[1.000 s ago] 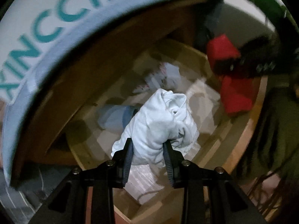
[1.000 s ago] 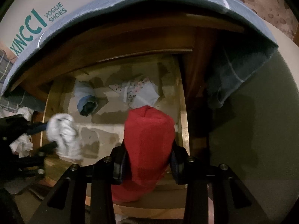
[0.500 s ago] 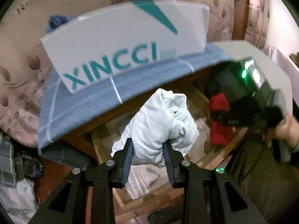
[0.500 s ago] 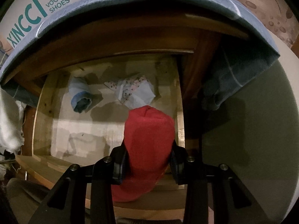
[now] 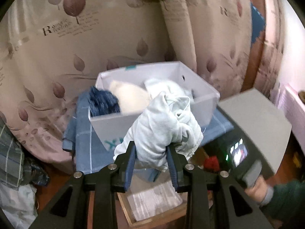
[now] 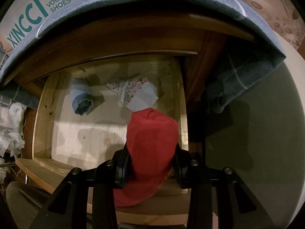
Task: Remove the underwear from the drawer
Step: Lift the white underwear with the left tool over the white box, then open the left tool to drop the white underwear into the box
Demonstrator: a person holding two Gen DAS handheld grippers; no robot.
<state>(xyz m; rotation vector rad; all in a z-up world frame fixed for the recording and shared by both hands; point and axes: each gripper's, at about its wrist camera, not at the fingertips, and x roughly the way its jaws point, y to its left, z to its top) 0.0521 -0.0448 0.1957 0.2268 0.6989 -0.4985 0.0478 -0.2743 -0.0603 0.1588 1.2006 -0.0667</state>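
The left gripper (image 5: 151,162) is clamped on a bundled white underwear (image 5: 162,127) held near the white shoebox (image 5: 114,126), while the right gripper (image 6: 151,167) pinches a red underwear (image 6: 150,148) above the open wooden drawer (image 6: 42,118).

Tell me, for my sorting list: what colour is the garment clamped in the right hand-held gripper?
Red garment, plain with no print, seen best in the right wrist view.

Black hand-held gripper (image 5: 151,158) frames, silver screws, blue-edged finger pads (image 5: 129,164), dark green sleeve (image 5: 286,192) with grey cuff
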